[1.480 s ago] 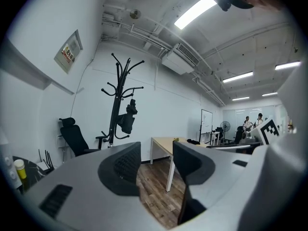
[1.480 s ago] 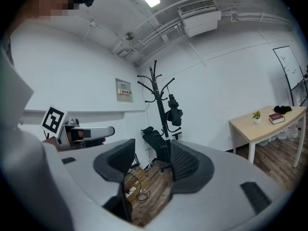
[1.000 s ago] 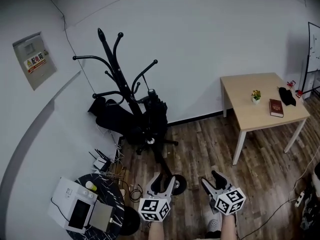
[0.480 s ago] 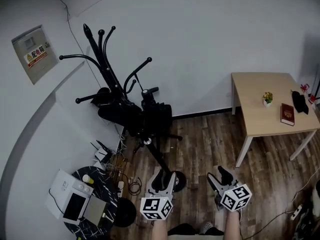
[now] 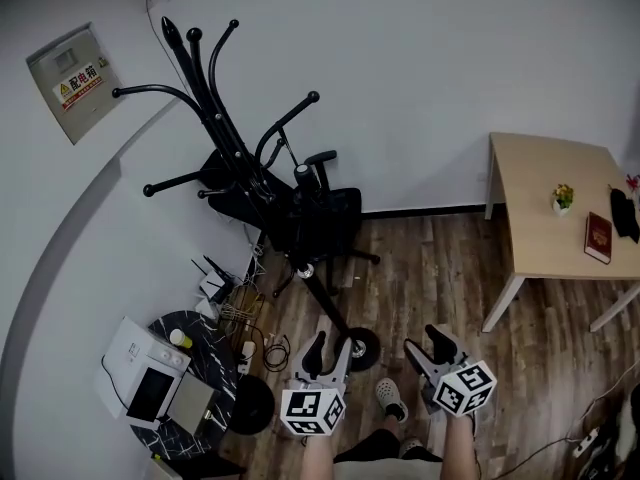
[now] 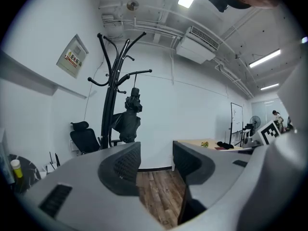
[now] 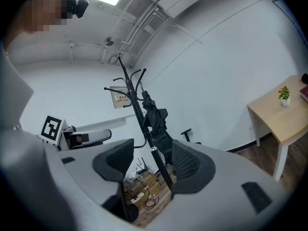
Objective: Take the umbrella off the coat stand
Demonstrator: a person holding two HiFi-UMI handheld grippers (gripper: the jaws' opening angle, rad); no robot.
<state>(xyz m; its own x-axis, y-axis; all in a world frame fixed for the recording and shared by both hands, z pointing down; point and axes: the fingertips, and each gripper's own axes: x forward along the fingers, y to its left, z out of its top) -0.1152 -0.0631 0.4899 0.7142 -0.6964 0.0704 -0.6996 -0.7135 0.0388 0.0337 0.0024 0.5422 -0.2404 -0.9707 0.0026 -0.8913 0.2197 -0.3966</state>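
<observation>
A black coat stand leans up the frame in the head view, its round base on the wood floor. A folded black umbrella hangs from one of its hooks. The left gripper view shows the stand with the umbrella some way ahead. In the right gripper view the umbrella hangs against the pole. My left gripper is open and empty just short of the base. My right gripper is open and empty beside it. Both sets of jaws, left and right, hold nothing.
A black office chair stands behind the stand. A wooden table at the right carries a small plant and a red book. A round black side table with a white device, and floor cables, lie at lower left.
Both grippers have moved toward the coat stand, so its base now lies just ahead of the left gripper. The table has slid right in view. The jaws' gaps look unchanged.
</observation>
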